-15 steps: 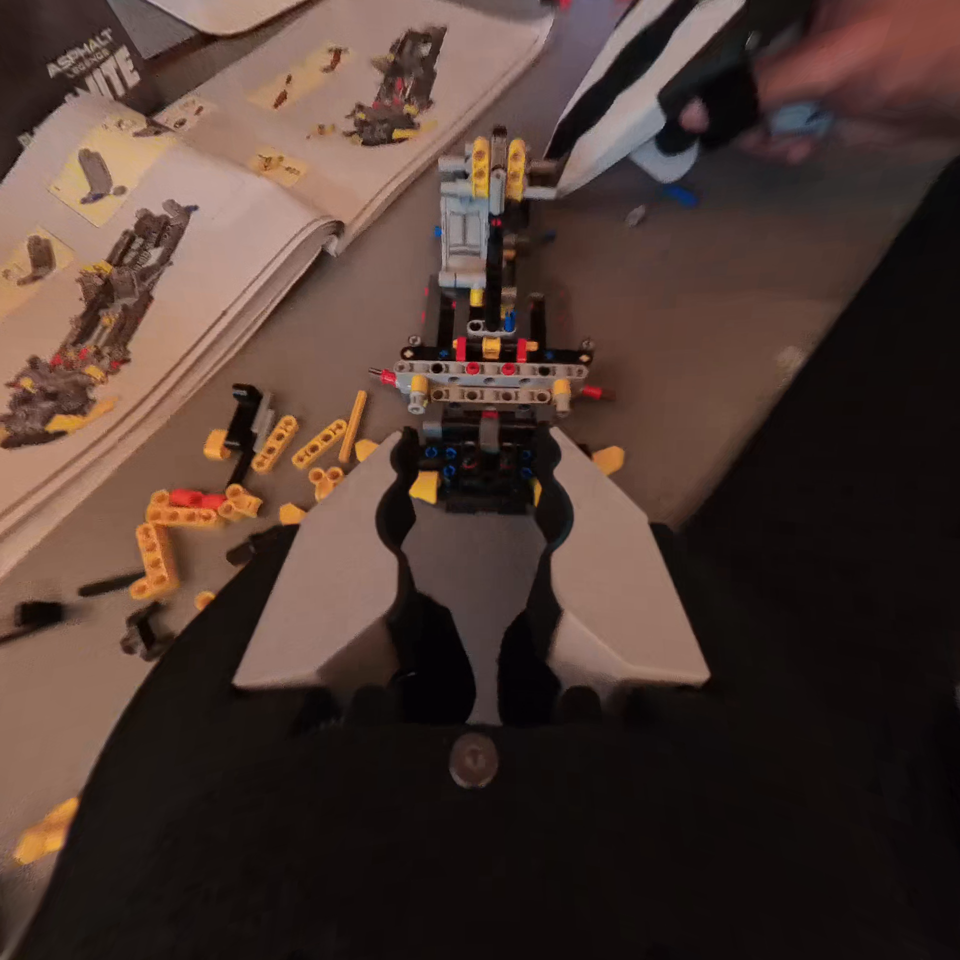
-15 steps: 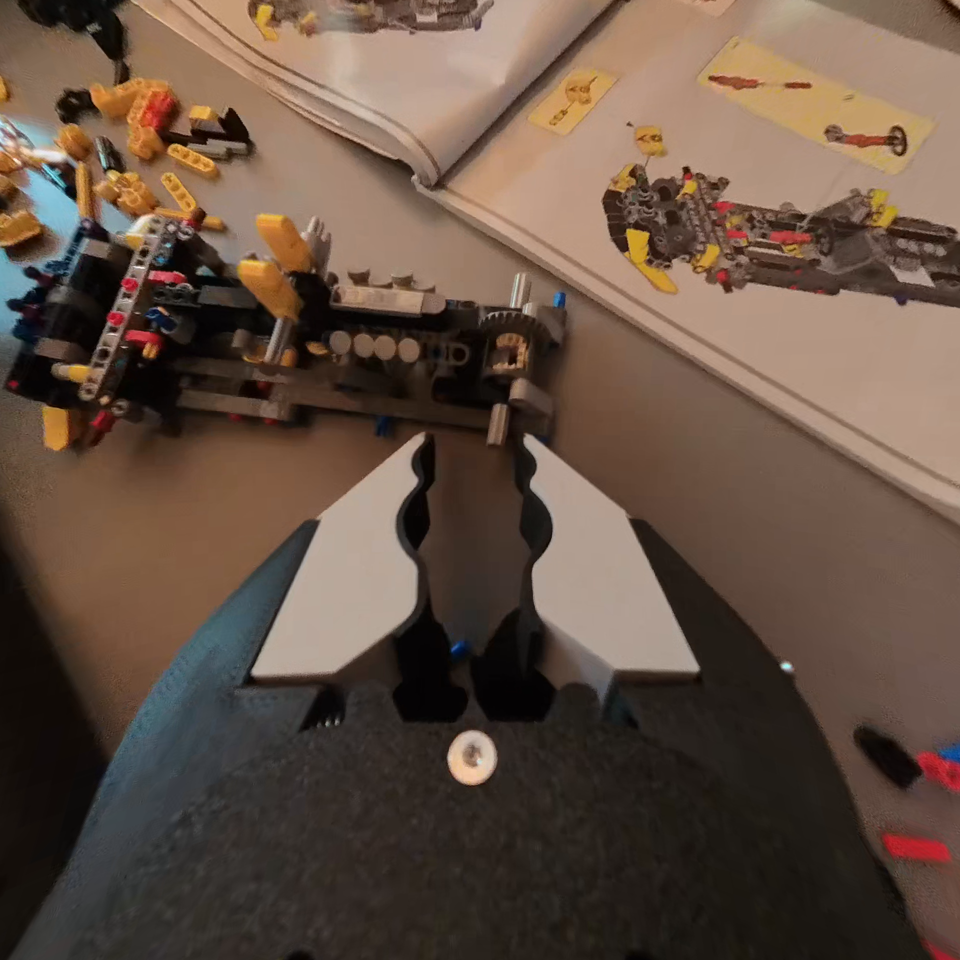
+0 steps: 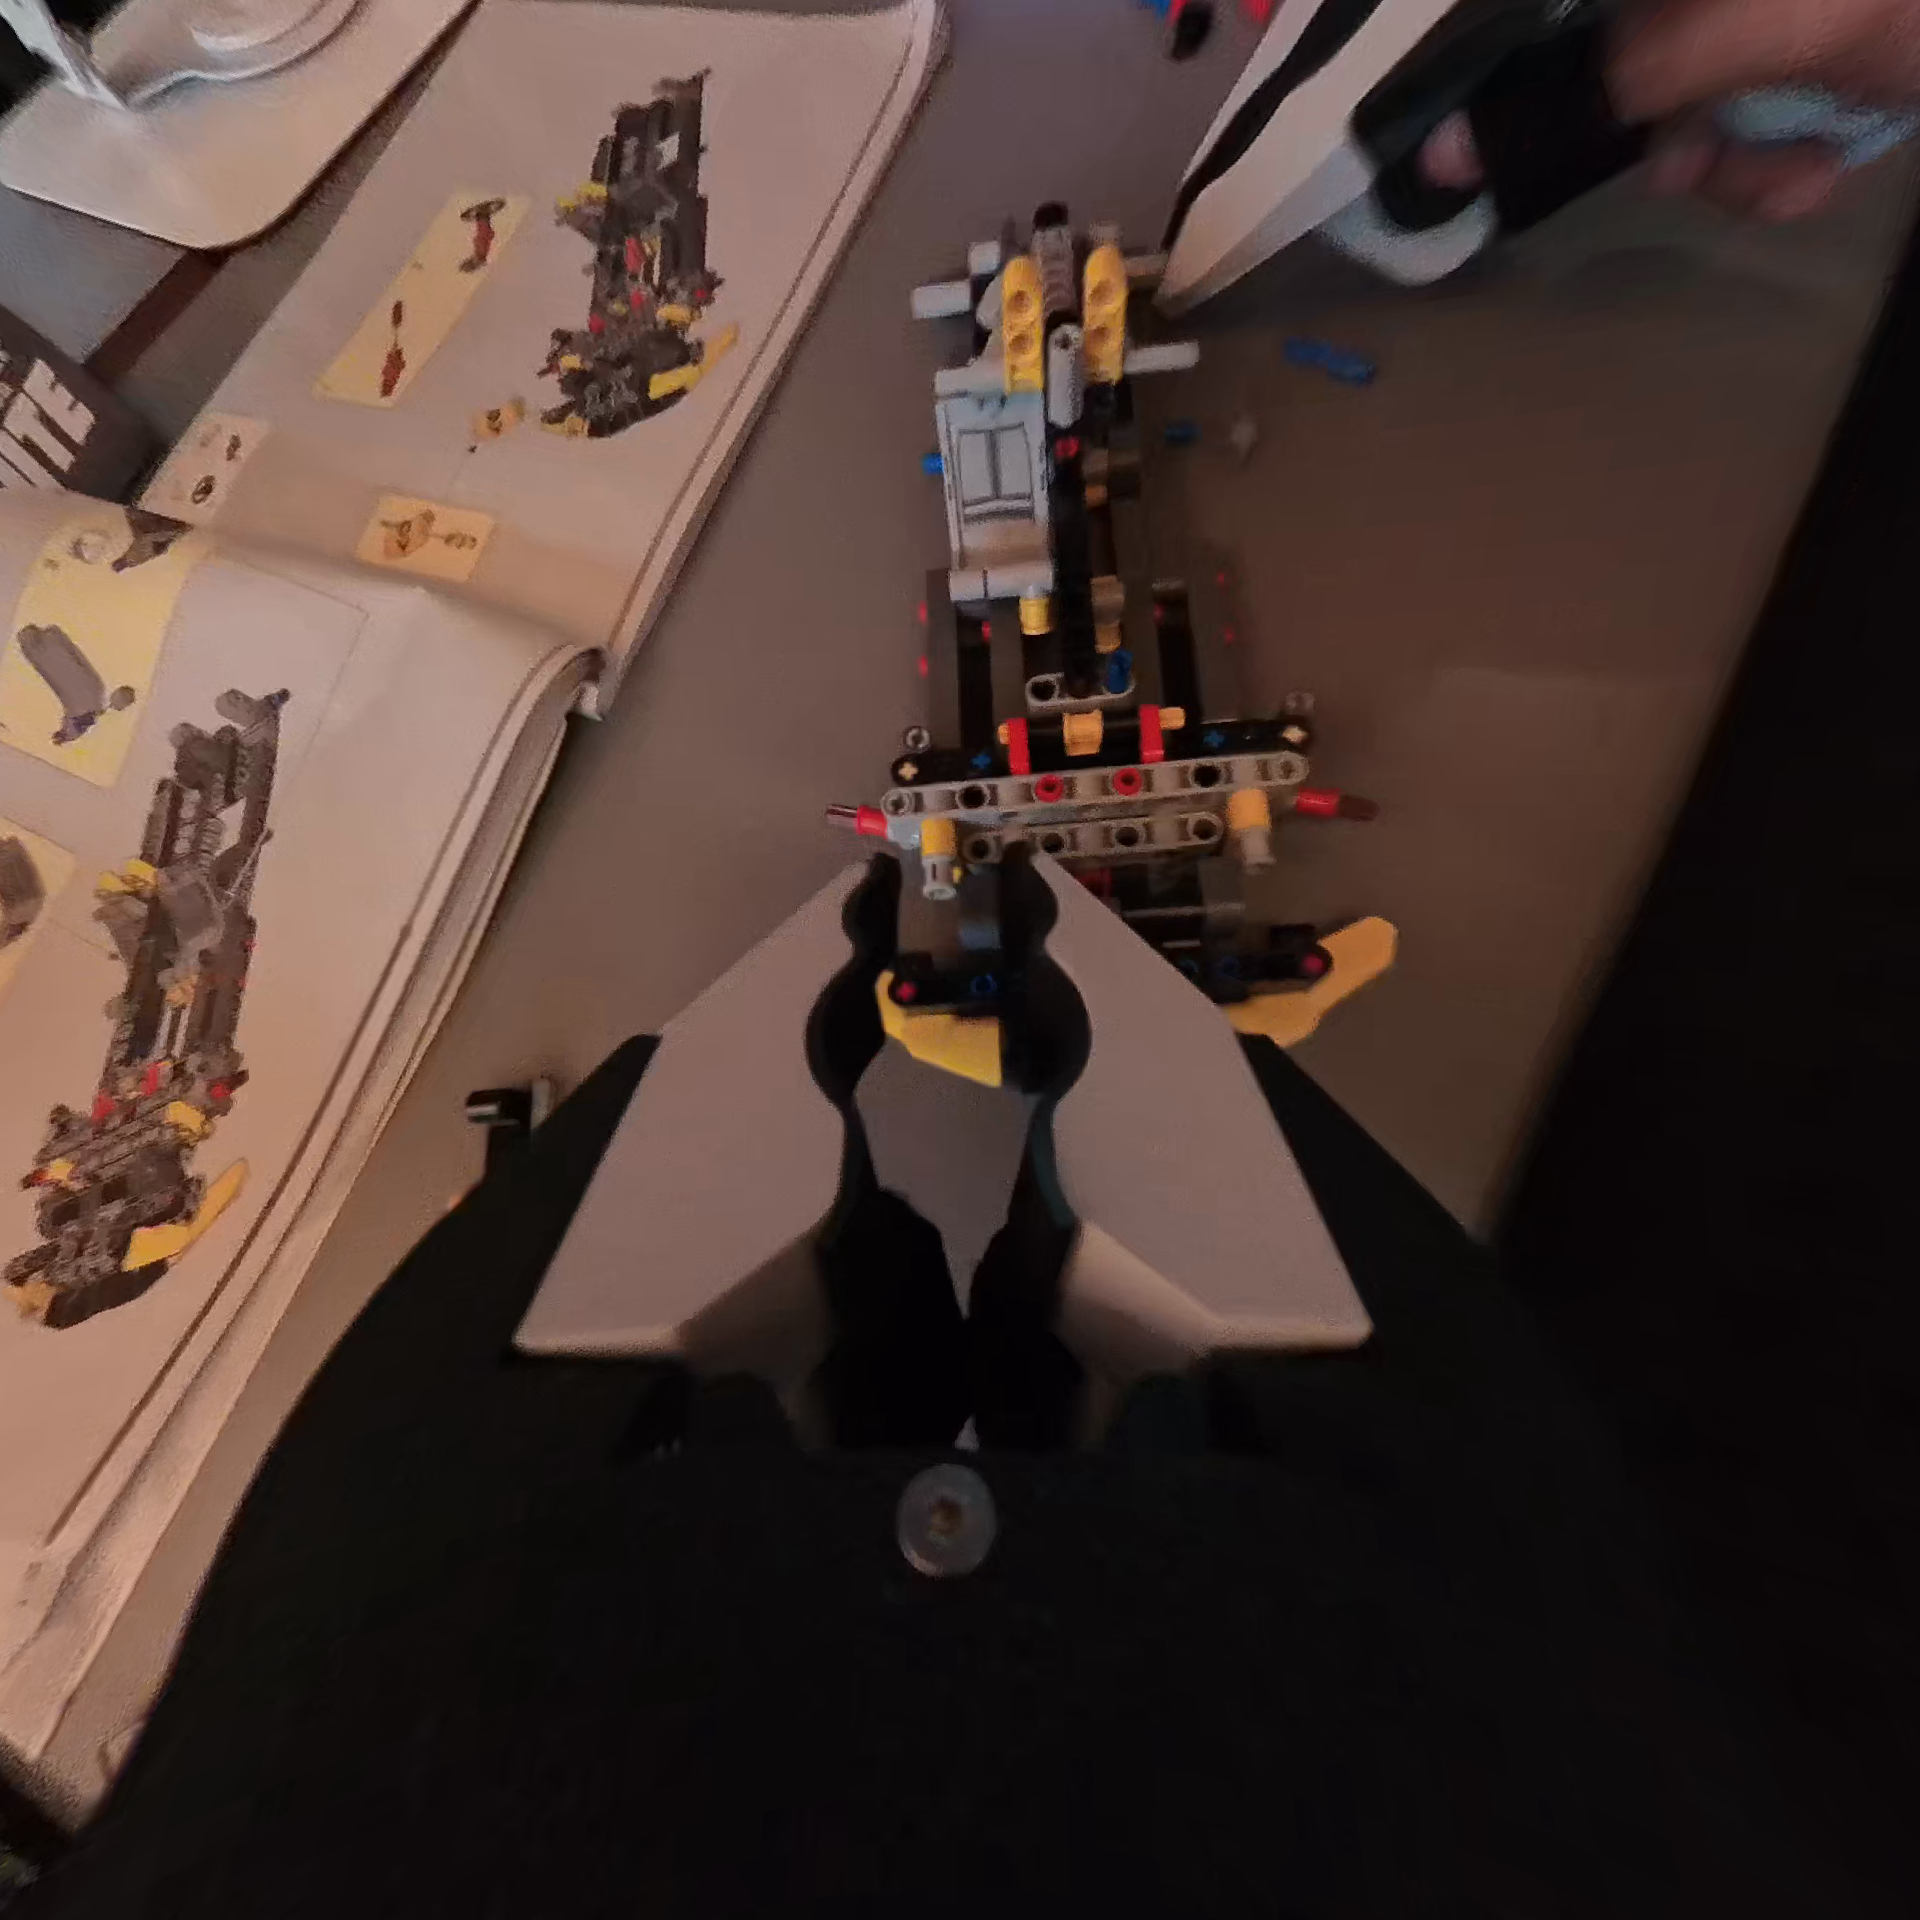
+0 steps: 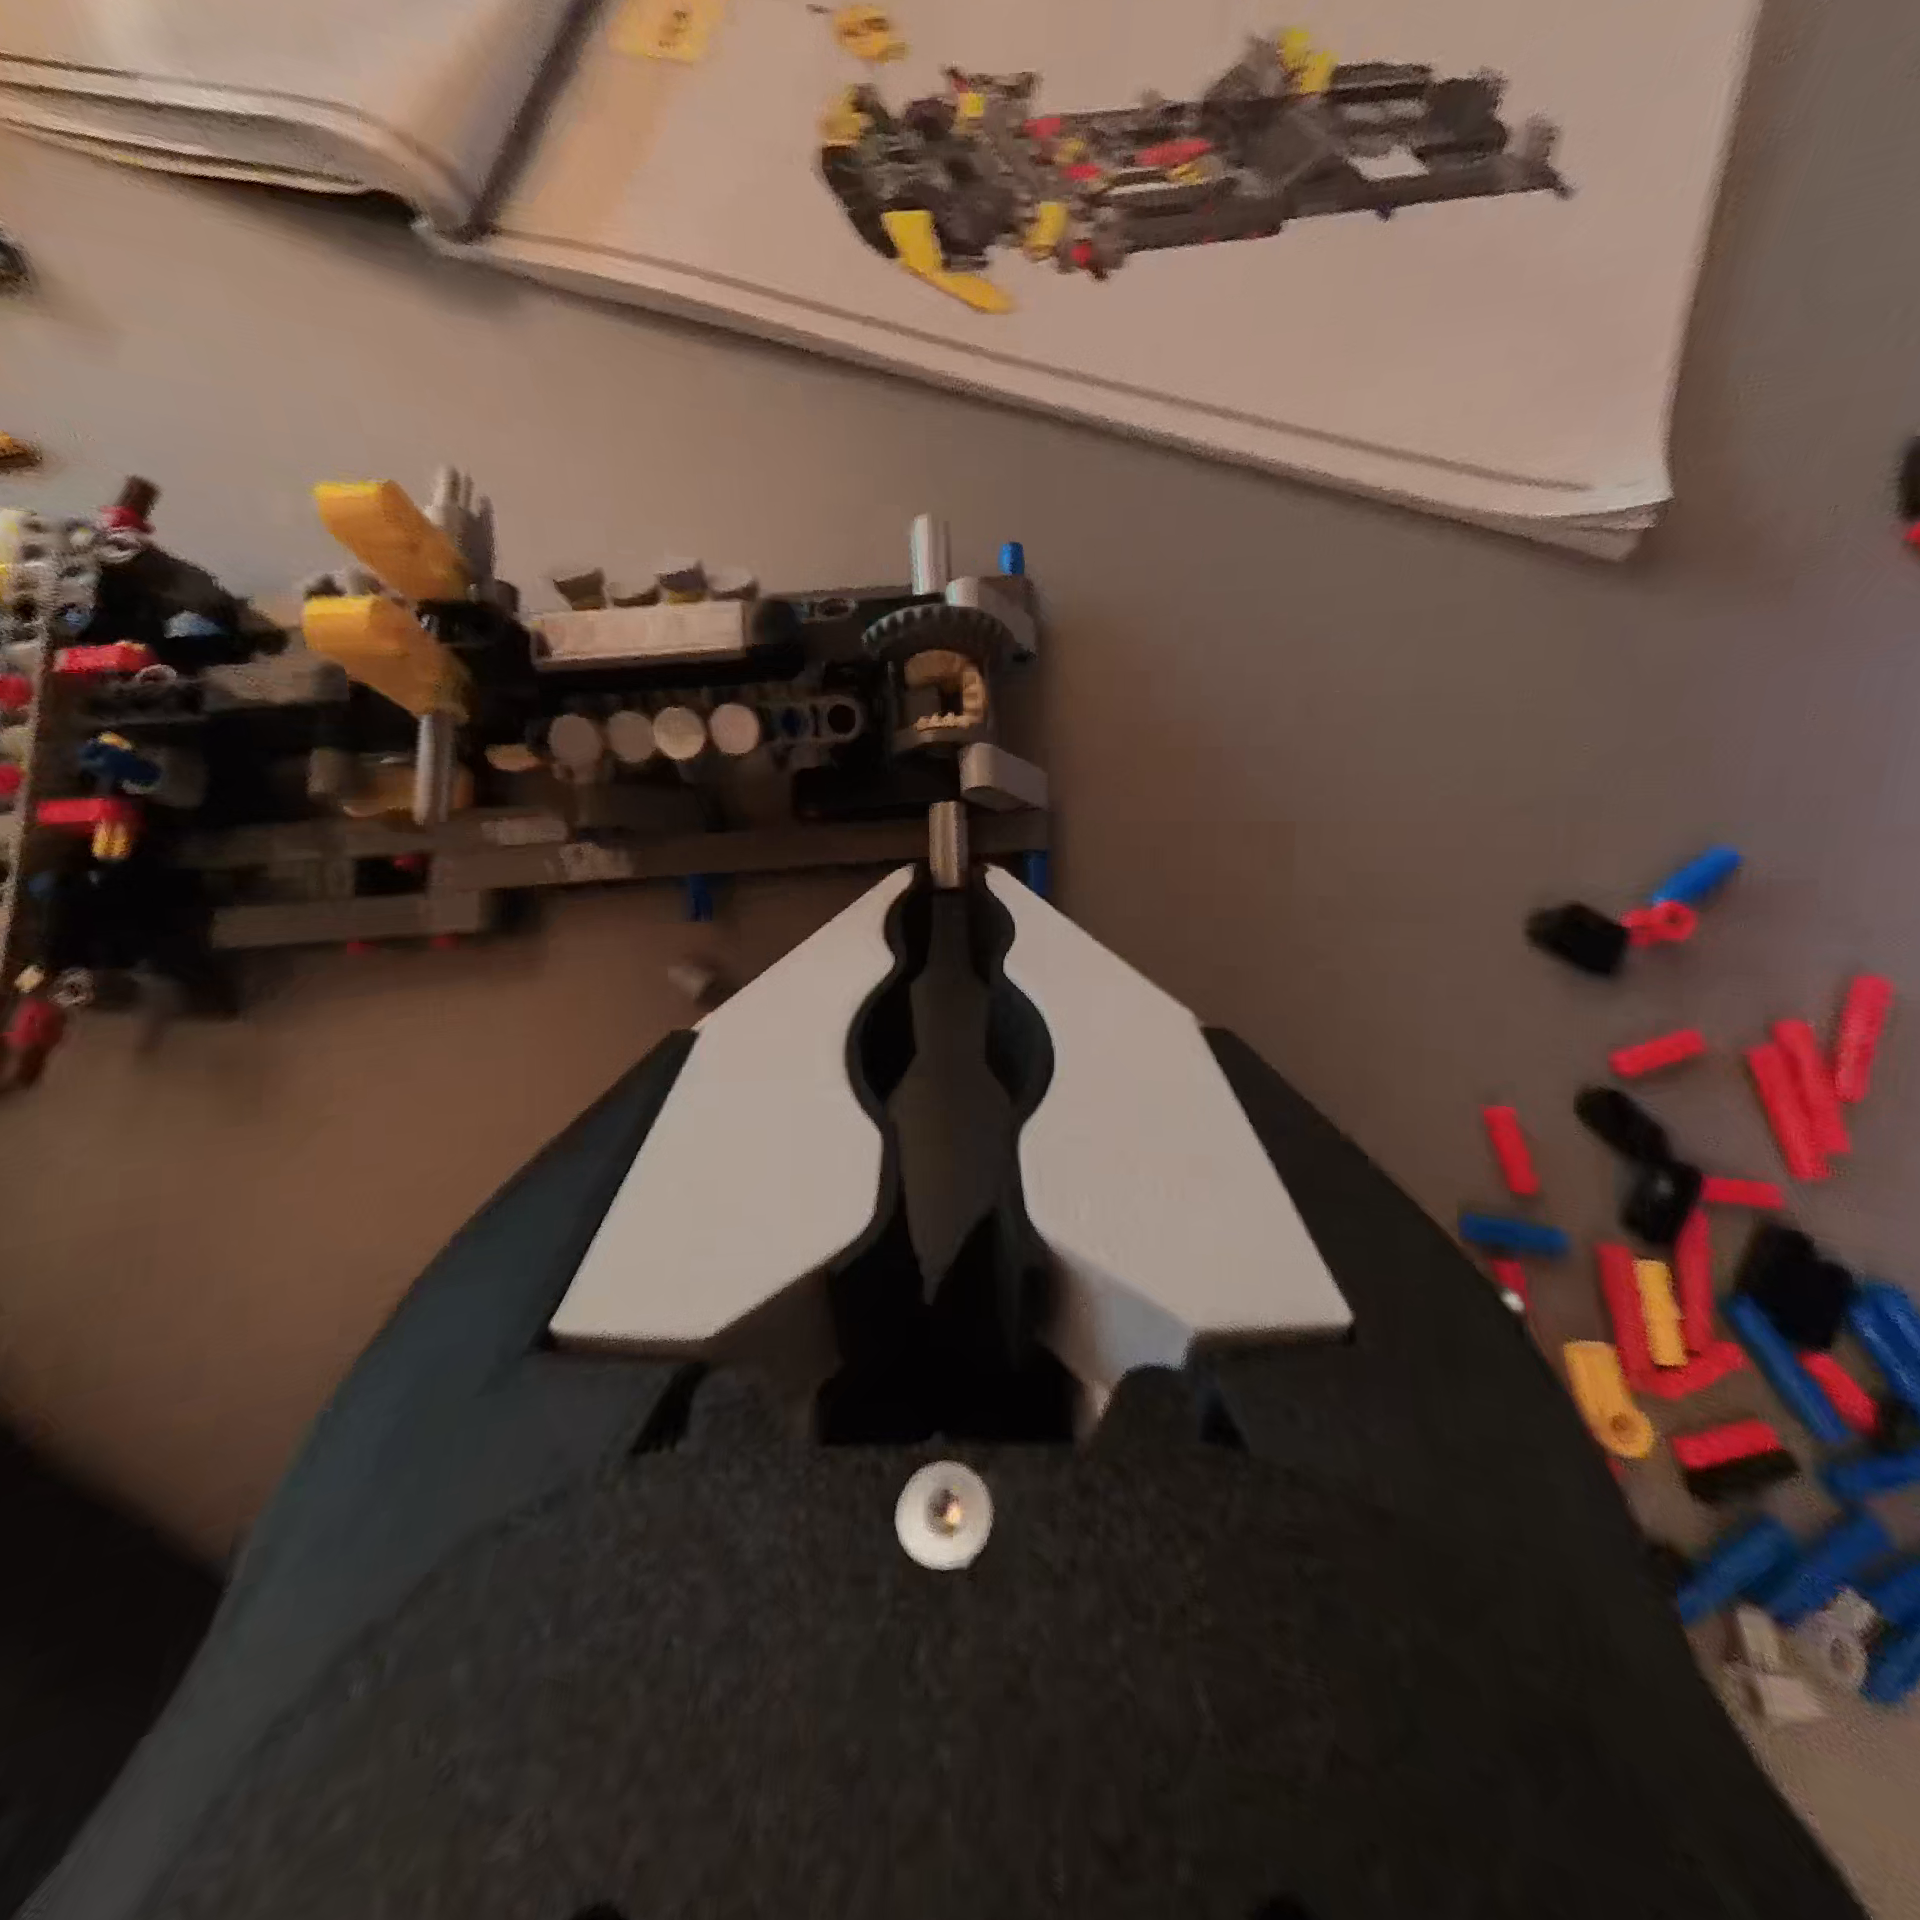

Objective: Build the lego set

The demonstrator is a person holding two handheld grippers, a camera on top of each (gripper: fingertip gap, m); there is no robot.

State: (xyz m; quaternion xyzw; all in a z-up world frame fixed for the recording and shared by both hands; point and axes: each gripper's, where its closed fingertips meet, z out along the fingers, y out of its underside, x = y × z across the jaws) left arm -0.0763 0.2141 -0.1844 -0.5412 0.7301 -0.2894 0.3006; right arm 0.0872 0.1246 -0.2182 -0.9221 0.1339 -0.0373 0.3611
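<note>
Both grippers have closed in on the model since half a second ago. Largest, the open instruction book [image 3: 343, 727] lies at nine o'clock of the lego chassis [image 3: 1081, 644] on the table [image 3: 1558, 675]. Left gripper [image 3: 951, 873] grips the chassis's near end, jaws clamped around it. Right gripper [image 4: 948, 878] has its jaws nearly together on the grey axle [image 4: 945, 847]. Loose pieces [image 4: 1756, 1278] lie at three o'clock.

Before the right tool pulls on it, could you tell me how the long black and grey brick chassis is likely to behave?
The long black and grey brick chassis lies flat, so it would probably slide rather than tip. Its thin grey axle, between the right tool tips, might pull out. Yellow angled pieces stick up, likely to snag.
</note>
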